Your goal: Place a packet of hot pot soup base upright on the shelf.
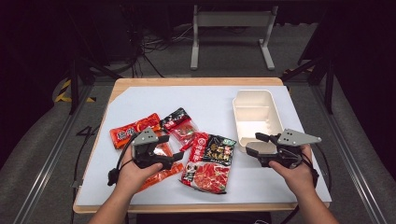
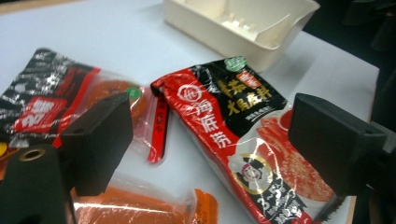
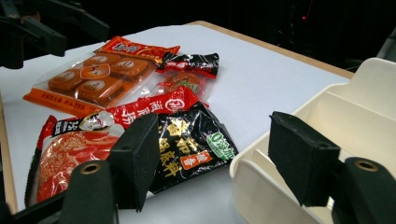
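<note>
L gripper jaws wide open, nothing between them, hovering over orange pack, pointed toward big hotpot pack just right of it. R gripper also open, empty, at near end of cream bin; one jaw over the bin rim, other over the table. Small black/red pack and red pack lie behind, touching/overlapping. Bin sits right of the packs.

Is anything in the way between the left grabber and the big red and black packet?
Nothing visible is. The left gripper stands open just beside the big red and black packet, which lies flat on the white table cover, with only bare cover between its jaws and the packet.
</note>
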A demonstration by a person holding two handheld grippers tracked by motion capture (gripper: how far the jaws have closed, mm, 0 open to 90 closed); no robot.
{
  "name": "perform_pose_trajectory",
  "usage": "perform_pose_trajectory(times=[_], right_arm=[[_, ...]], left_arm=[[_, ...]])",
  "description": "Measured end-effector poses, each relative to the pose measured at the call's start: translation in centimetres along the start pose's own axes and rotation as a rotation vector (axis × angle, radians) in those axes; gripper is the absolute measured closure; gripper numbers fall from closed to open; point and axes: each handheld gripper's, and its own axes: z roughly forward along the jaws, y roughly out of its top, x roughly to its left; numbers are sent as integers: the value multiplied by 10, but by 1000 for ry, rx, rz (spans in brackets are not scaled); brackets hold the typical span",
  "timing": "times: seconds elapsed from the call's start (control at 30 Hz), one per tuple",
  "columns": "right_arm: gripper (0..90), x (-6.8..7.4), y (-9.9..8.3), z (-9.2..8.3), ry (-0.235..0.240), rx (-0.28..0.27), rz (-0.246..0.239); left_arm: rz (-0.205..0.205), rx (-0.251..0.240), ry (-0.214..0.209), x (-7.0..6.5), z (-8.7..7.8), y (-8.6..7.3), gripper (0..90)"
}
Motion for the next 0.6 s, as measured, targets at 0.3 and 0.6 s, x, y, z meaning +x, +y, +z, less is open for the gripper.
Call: perform_pose_trajectory(times=[0.3, 0.6], right_arm=[[315, 1, 0, 1, 11, 3, 15], [246, 1, 2, 0, -2, 35, 11]], left_arm=[[36, -3, 24, 7, 10, 7, 189], [33, -32, 12, 10, 22, 20, 194]])
